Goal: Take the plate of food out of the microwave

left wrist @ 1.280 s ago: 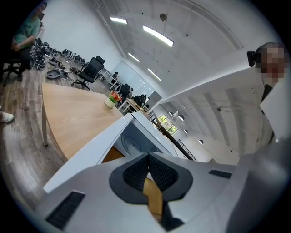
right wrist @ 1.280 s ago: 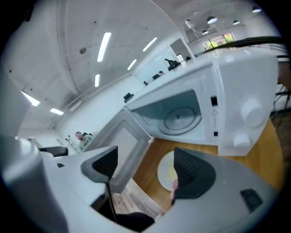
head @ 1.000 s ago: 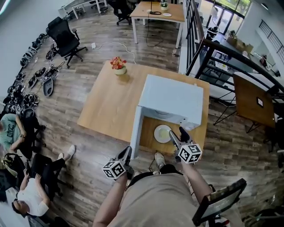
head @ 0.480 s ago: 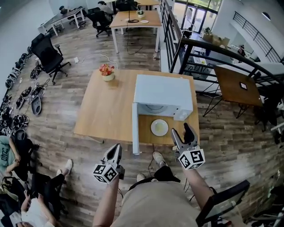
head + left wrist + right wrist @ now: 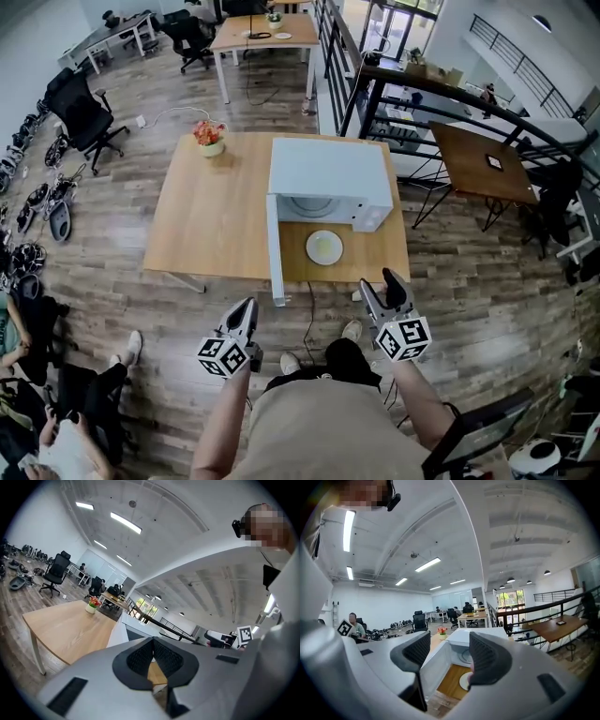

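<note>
A white plate of food lies on the wooden table, just in front of the white microwave. The microwave's door hangs open to the left. My right gripper hovers off the table's near edge, apart from the plate; its jaws are closing with nothing between them. In the right gripper view the gripper looks at the plate and the open microwave. My left gripper hangs lower left, off the table. In the left gripper view its pads meet, holding nothing.
A flower pot stands at the table's far left corner. A black railing and a dark table lie to the right. An office chair and seated people are at the left.
The person has stepped back from the table. Both grippers have drawn away from the plate, which stays in front of the microwave. The right jaws have narrowed slightly.
</note>
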Demonstrator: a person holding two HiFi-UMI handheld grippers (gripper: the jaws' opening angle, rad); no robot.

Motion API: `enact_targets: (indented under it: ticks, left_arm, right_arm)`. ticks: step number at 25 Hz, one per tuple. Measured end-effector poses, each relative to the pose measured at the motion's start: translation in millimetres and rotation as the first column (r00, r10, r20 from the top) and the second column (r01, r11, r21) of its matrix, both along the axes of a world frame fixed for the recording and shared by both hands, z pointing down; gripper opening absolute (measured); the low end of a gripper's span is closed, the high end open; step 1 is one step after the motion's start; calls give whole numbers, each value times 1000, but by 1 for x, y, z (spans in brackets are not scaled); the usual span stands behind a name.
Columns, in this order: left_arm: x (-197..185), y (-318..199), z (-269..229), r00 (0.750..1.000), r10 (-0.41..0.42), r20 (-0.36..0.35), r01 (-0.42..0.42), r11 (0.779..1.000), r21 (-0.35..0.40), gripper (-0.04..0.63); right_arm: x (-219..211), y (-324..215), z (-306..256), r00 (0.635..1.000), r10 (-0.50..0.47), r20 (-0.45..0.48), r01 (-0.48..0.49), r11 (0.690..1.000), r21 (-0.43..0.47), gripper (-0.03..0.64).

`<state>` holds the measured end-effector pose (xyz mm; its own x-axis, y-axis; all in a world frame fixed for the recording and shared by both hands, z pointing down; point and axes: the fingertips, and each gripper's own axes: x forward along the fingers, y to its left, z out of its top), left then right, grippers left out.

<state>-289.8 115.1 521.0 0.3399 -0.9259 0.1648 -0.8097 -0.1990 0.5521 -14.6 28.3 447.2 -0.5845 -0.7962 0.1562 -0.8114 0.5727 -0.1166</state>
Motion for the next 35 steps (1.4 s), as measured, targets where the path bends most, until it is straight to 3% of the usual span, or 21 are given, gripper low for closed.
enact_targets:
  ticks: [6,9,14,18,27,35]
  left_arm:
    - [-6,14,-17,999,-33,8,33,999,7,5]
    - [-9,30,-22,998,-65,14,65,998,25,5]
    - [-17,50,-10,994,-107,9,106,994,18,5]
    - [-31,62,-11,989,-150,-3,150,989,8,5]
    - [-18,68,8,995,-101,-8,101,994,-47,5]
    - [-2,61,8,998,-60,-17,58,996,-60,5]
  right_arm:
    - [-28,17,23,995,-97,28,99,990,-96,255]
    - [-43,24,28,987,-161,27,162,982,-95,255]
    - [-64,23,38,971,-168,172,198,964,-178,254]
    - [-88,28,30,961,-223,164,250,952,-175,255]
    - [-77,46,45,957,-210,200,257,934,-248,232]
    - [-64,49,45,959,-173,222,229,938,-260,221]
